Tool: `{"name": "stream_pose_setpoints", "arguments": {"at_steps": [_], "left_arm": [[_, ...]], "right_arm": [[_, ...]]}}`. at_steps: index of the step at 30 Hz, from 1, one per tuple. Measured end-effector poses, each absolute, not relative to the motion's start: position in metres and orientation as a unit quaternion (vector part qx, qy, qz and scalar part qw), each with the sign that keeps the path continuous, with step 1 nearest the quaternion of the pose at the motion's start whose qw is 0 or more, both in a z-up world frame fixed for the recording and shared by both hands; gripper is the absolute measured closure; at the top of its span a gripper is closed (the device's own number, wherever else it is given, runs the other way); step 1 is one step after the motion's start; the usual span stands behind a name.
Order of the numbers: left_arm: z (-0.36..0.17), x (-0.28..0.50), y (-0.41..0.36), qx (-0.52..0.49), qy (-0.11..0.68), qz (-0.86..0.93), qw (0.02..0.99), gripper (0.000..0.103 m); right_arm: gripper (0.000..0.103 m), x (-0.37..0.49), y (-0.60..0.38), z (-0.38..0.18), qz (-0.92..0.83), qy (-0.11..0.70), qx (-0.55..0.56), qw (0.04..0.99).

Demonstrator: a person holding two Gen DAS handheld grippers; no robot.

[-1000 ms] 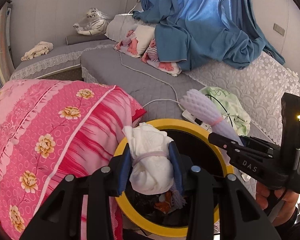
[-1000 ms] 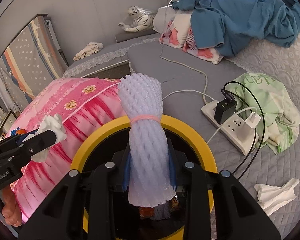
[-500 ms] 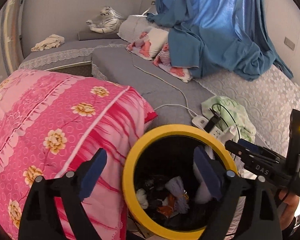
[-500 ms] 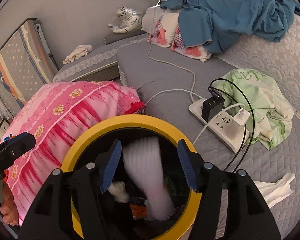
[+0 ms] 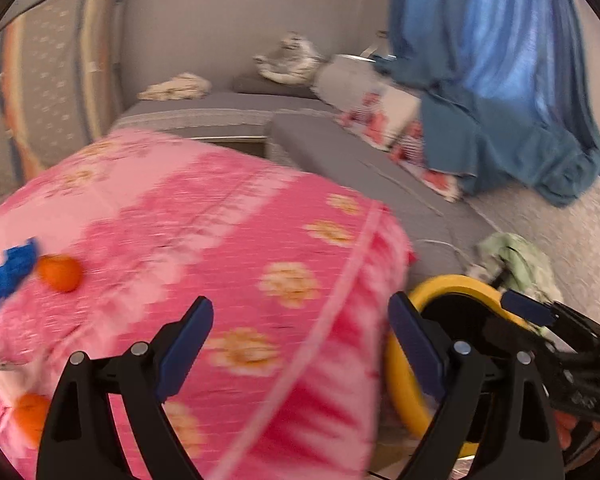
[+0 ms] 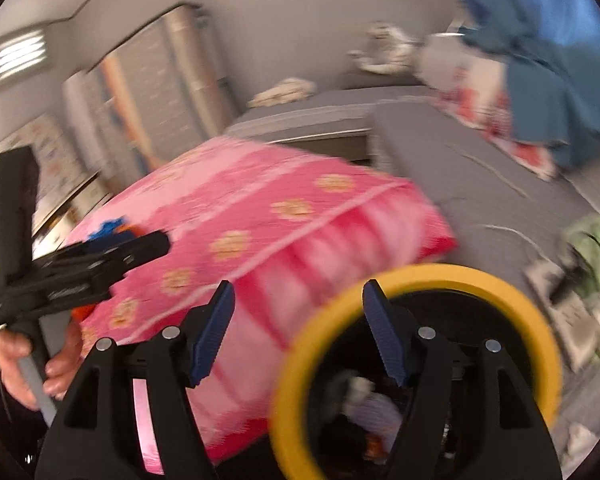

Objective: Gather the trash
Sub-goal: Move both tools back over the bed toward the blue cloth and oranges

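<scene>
While the yellow-rimmed bin (image 6: 416,364) sits at the near right with trash (image 6: 370,404) inside, my right tongs (image 6: 300,330) gape wide and empty over its left rim. My left tongs (image 5: 300,350), equally wide and empty, hang over the pink quilt (image 5: 204,264), where two orange pieces (image 5: 59,273) lie at the left.

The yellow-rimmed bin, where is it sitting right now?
The yellow-rimmed bin shows at the lower right of both wrist views, right against the end of the pink floral quilt, with the grey bed behind it.
</scene>
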State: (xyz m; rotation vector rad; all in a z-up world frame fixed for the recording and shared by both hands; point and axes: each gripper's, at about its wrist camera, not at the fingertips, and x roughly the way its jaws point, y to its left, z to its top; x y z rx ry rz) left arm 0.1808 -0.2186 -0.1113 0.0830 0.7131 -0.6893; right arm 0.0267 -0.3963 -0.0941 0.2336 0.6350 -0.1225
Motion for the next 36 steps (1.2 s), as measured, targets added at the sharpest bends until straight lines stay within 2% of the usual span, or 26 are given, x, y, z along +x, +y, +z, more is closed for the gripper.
{"name": "stream_pose_setpoints", "arguments": {"at_steps": [19, 22, 24, 36], "left_arm": [[-0.112, 0.286, 0.016, -0.034, 0.343, -0.097, 0.934, 0.017], [-0.12, 0.3, 0.03, -0.033, 0.352, -0.081, 0.932, 0.017], [-0.124, 0.306, 0.035, -0.03, 0.356, -0.074, 0.931, 0.017], [-0.156, 0.366, 0.043, -0.025, 0.4, -0.071, 0.913, 0.017]], "right_arm": [[0.04, 0.147, -0.164, -0.129, 0.201, 0.391, -0.024, 0.898], [0.039, 0.156, -0.143, -0.135, 0.219, 0.402, -0.04, 0.888], [0.035, 0.16, -0.132, -0.138, 0.228, 0.405, -0.048, 0.884], [0.035, 0.191, -0.103, -0.159, 0.234, 0.43, -0.074, 0.869]]}}
